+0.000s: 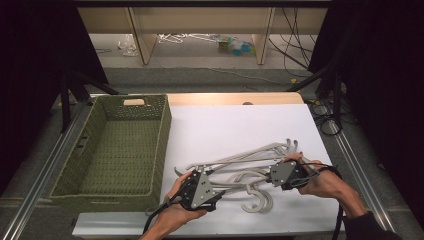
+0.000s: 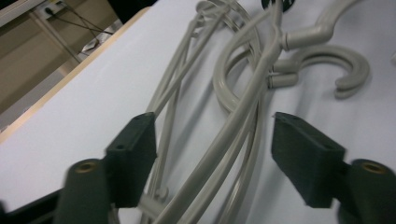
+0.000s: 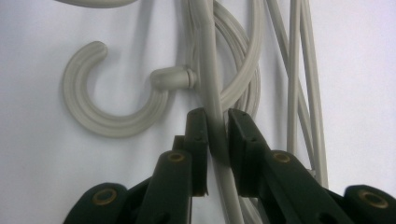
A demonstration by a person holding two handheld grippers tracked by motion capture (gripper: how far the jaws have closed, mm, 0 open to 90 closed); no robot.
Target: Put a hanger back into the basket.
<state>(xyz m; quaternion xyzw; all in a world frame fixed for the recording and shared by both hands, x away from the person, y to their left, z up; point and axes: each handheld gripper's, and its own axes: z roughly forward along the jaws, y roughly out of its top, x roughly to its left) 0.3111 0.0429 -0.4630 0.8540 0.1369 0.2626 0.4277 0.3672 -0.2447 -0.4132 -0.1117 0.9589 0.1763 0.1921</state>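
Grey plastic hangers (image 1: 240, 172) lay tangled on the white desk (image 1: 240, 130) beside the basket (image 1: 112, 145); your right tongs (image 3: 215, 126) pinched one bar to steady it, while your left tongs (image 2: 212, 140) straddled the bundle, gaping wide.

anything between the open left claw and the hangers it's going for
Nothing visible. The left claw is open with its jaws already on either side of the grey hangers, and only bare white table lies around them. The right claw grips one hanger arm.
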